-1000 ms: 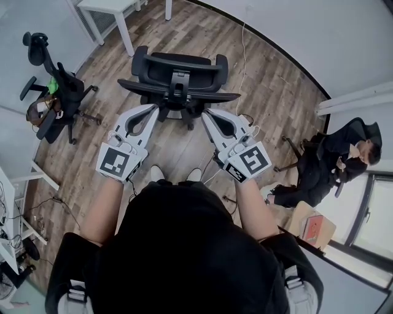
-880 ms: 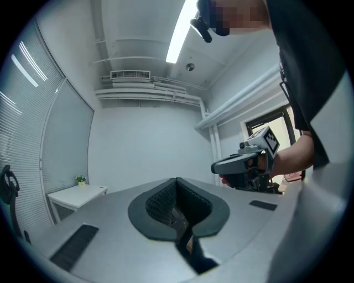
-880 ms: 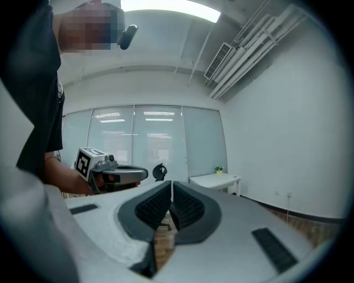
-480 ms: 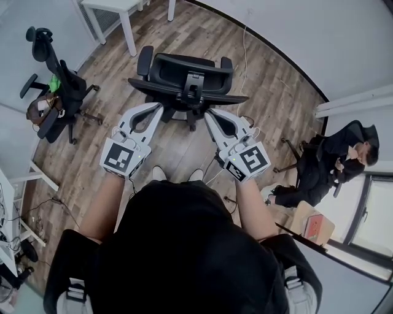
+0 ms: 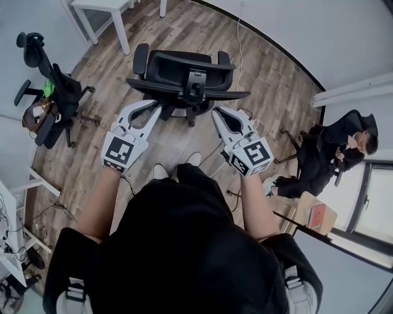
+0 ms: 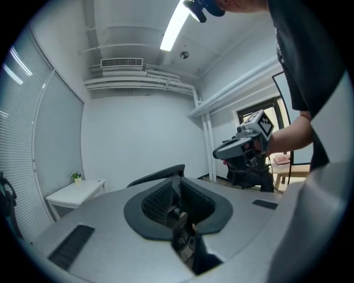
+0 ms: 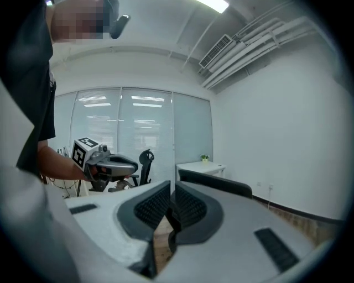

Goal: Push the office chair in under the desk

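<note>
The black office chair (image 5: 184, 73) stands on the wood floor with its backrest towards me. The white desk (image 5: 98, 7) is beyond it at the upper left. My left gripper (image 5: 153, 110) points at the left part of the backrest, just short of its edge. Its jaws have just been opening to a narrow gap with nothing between them. My right gripper (image 5: 218, 115) is shut and empty and points at the right part. In the left gripper view the backrest top (image 6: 157, 174) rises just past the jaws. Contact with the chair cannot be told.
A second black chair (image 5: 52, 92) with a bag on it stands at the left. A seated person (image 5: 334, 153) is at the right, next to a low wooden table (image 5: 316, 218). A white cable (image 5: 241, 49) runs over the floor behind the chair. The wall curves round the far side.
Both grippers have sunk and come closer to the chair's backrest. The chair has stayed about where it was in front of the desk.
</note>
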Available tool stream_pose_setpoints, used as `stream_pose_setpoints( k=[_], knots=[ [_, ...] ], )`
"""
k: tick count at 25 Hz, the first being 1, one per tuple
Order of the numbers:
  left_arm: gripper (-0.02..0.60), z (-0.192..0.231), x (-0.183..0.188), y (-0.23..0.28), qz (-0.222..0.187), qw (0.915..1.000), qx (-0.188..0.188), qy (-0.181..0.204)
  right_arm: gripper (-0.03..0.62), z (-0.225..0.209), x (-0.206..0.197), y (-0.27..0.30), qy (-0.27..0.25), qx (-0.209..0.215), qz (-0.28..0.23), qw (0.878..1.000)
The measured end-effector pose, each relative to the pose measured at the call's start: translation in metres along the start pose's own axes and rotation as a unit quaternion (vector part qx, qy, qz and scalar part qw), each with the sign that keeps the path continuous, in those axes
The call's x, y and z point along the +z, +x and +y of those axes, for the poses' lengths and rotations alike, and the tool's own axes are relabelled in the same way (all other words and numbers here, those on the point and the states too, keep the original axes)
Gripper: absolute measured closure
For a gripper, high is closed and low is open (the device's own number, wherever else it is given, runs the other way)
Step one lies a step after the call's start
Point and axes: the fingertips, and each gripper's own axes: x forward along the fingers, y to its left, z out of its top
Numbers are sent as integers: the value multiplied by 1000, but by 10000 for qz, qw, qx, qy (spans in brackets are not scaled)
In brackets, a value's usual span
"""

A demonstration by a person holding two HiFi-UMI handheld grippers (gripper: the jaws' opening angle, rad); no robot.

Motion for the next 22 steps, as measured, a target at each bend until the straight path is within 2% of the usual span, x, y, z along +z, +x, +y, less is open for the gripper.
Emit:
stream_pose_setpoints(
  k=[5,11,16,19,22],
  knots=[
    [511,9,-24,27,480,9977,-170,446,566,-36,-25,10,-102,-70,474,9988],
    [457,21,-54,60,1103,9898,-362,820,546,-79,-53,28,-382,59,1077,9934],
    [427,30,-73,84,1535,9834,-615,741,522,-102,-79,43,-552,521,1683,9828],
    [410,35,-88,96,1870,9735,-823,1023,478,-111,-100,49,-888,809,2259,9667],
    [382,37,-108,105,2317,9556,-1168,1392,453,-119,-113,55,-1266,931,2671,9508]
  ],
)
